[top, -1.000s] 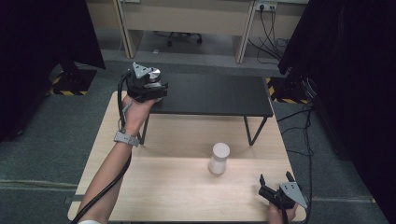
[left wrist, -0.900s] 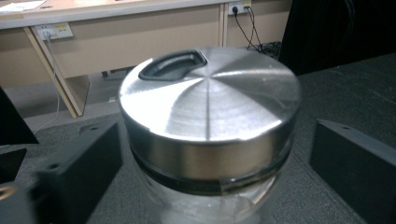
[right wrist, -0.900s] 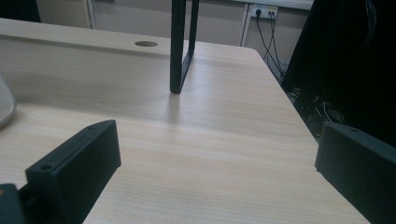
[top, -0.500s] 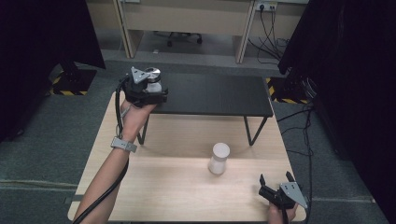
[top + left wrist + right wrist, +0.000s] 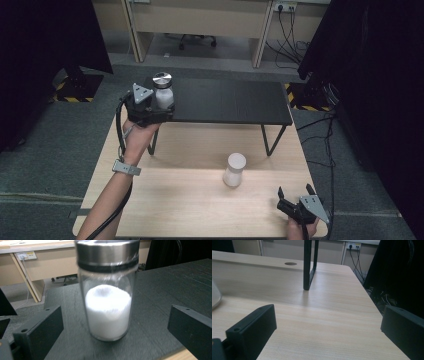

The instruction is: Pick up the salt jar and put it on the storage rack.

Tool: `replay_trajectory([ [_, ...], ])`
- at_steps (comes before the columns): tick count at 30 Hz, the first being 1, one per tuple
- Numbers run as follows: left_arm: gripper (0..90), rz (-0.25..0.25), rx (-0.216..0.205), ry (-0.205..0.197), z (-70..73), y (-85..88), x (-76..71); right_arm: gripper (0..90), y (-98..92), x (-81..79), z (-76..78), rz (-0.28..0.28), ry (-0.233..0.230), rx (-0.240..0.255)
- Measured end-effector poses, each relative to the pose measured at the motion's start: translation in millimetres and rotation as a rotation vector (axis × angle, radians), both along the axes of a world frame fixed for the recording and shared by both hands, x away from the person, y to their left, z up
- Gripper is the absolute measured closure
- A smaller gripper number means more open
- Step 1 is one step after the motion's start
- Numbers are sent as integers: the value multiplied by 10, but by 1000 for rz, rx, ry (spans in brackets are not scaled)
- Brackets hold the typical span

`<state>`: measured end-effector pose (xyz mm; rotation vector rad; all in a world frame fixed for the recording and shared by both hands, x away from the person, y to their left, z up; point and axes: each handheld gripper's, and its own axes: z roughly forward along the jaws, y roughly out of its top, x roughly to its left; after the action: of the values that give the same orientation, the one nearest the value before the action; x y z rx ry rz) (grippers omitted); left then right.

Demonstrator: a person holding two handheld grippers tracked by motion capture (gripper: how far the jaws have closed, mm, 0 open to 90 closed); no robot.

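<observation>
A glass jar (image 5: 163, 90) with a steel lid and white powder inside stands upright on the left end of the black shelf (image 5: 235, 102). My left gripper (image 5: 161, 106) is just on its near side. In the left gripper view the jar (image 5: 107, 290) stands between the wide jaws of the left gripper (image 5: 115, 317). Neither pad touches it, and the jaws have just been opening. A white bottle (image 5: 234, 170) stands on the wooden table (image 5: 190, 205). My right gripper (image 5: 295, 190) rests open at the table's near right corner with nothing between its fingers (image 5: 327, 315).
The black shelf stands on thin metal legs (image 5: 309, 265) over the far half of the table. The white bottle's edge (image 5: 215, 296) shows at the left of the right gripper view. Cables and dark curtains flank the table, with grey carpet around it.
The left gripper has drawn back toward the near side, its jaws wider, leaving the jar standing on the shelf. The right gripper has kept still.
</observation>
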<state>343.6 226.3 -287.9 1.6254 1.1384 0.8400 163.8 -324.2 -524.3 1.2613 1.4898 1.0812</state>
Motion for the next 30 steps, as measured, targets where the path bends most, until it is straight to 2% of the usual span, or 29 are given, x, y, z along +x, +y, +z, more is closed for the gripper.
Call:
replay_trajectory([
  [10,0,33,-33,-14,-182,178,-299,3,-8,2,2,9,2,-5],
  [16,0,32,-17,-23,-339,239,-463,3,-11,3,2,11,2,-5],
  [21,0,32,-1,-11,-499,259,-580,3,-14,3,3,13,3,-5],
  [25,0,36,-20,0,-629,308,-658,3,-12,6,6,15,5,-9],
  [30,0,46,-25,4,-780,341,-765,3,-11,7,8,15,6,-9],
])
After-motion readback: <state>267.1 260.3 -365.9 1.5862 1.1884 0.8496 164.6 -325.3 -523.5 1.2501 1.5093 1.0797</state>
